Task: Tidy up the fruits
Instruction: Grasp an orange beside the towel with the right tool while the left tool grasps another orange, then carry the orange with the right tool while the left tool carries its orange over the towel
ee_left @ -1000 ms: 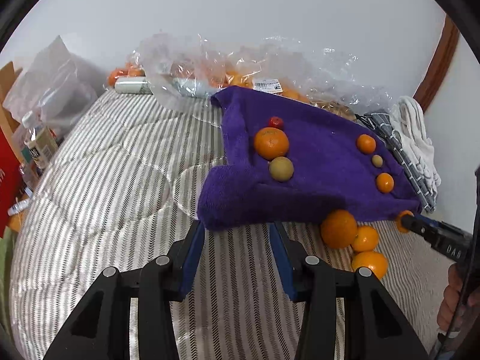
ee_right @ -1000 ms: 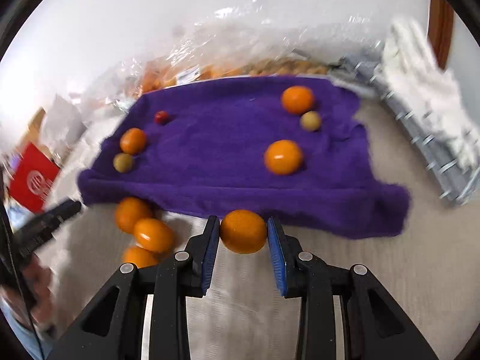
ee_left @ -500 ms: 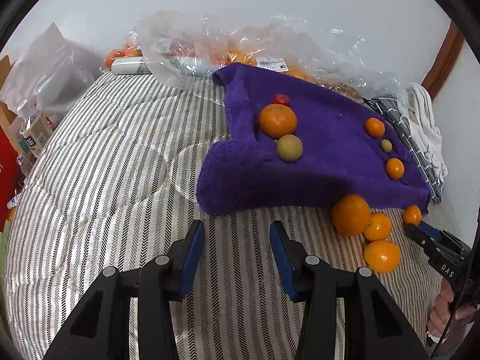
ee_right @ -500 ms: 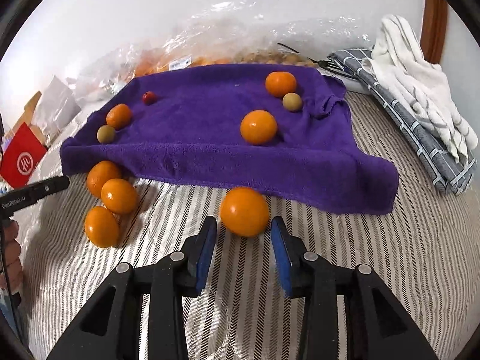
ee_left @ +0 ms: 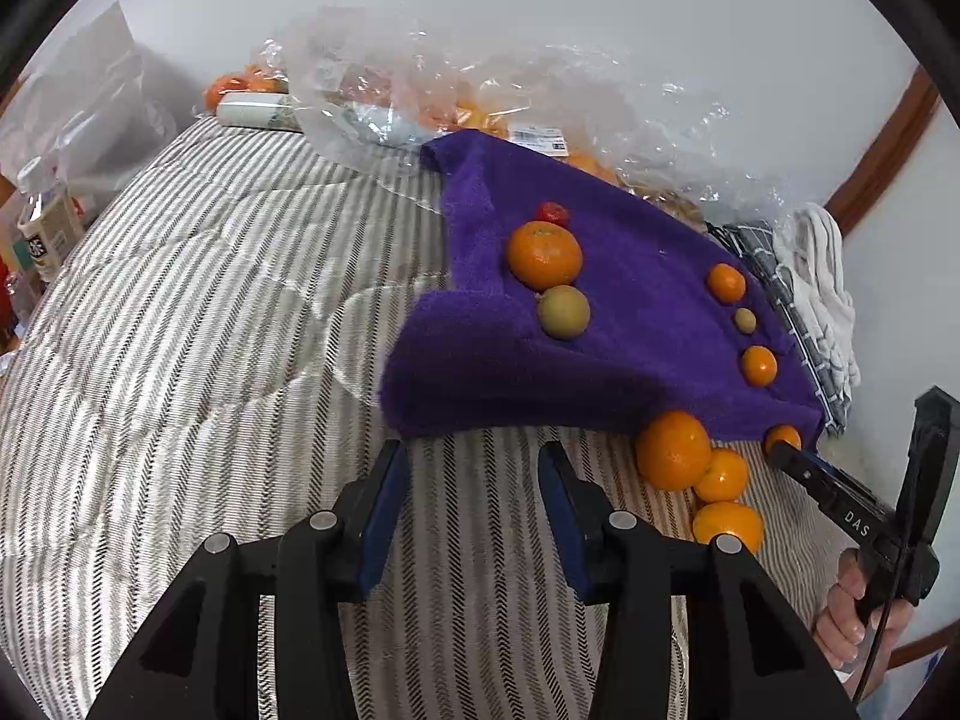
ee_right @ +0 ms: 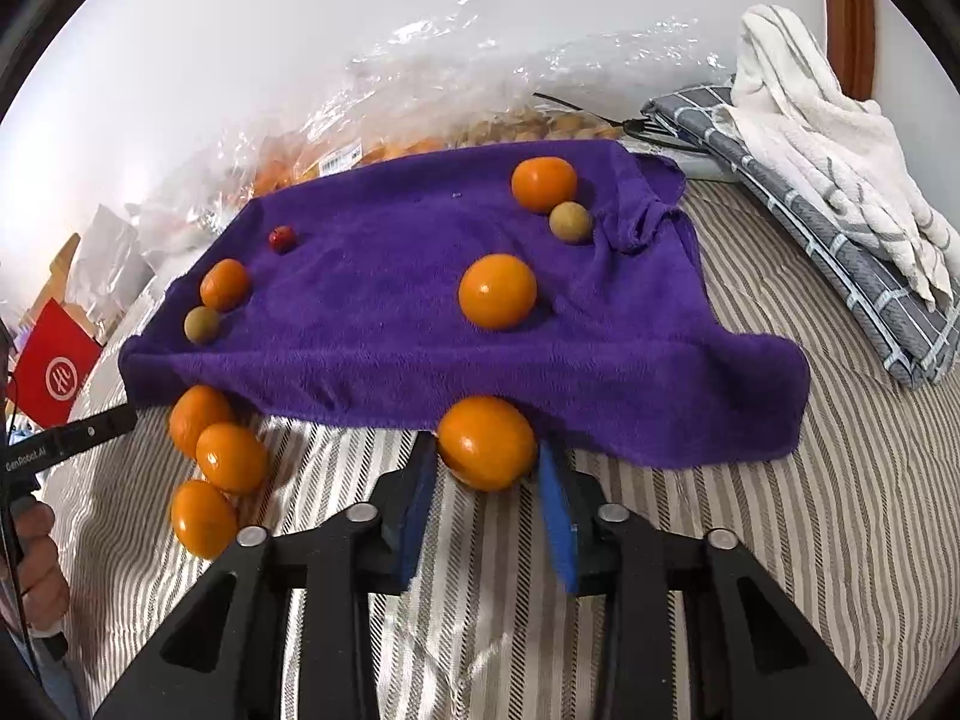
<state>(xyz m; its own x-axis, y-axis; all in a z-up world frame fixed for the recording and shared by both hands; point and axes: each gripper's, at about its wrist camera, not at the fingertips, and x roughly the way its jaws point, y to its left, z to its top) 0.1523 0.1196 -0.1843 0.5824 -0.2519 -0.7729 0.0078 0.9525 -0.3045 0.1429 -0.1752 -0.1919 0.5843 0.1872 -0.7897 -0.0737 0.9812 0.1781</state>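
Low in the frame, the right tool (ee_right: 486, 474) stands wide around an orange (ee_right: 486, 441) at the purple towel's (ee_right: 420, 324) near edge, not clearly gripping. The left tool (ee_left: 471, 480) gapes empty over the striped bed (ee_left: 180, 360).

I am in a bedroom at home. I can tell because I am working on a bed with a soft striped quilt (ee_left: 180, 330). A purple towel (ee_right: 420, 312) is spread on it, with oranges (ee_right: 497, 291) on top. Folded towels (ee_right: 840, 138) sit by the white wall (ee_left: 540, 0). Plastic shopping bags (ee_left: 510, 96) lie at the back, and a bottle (ee_left: 42, 222) stands at the side
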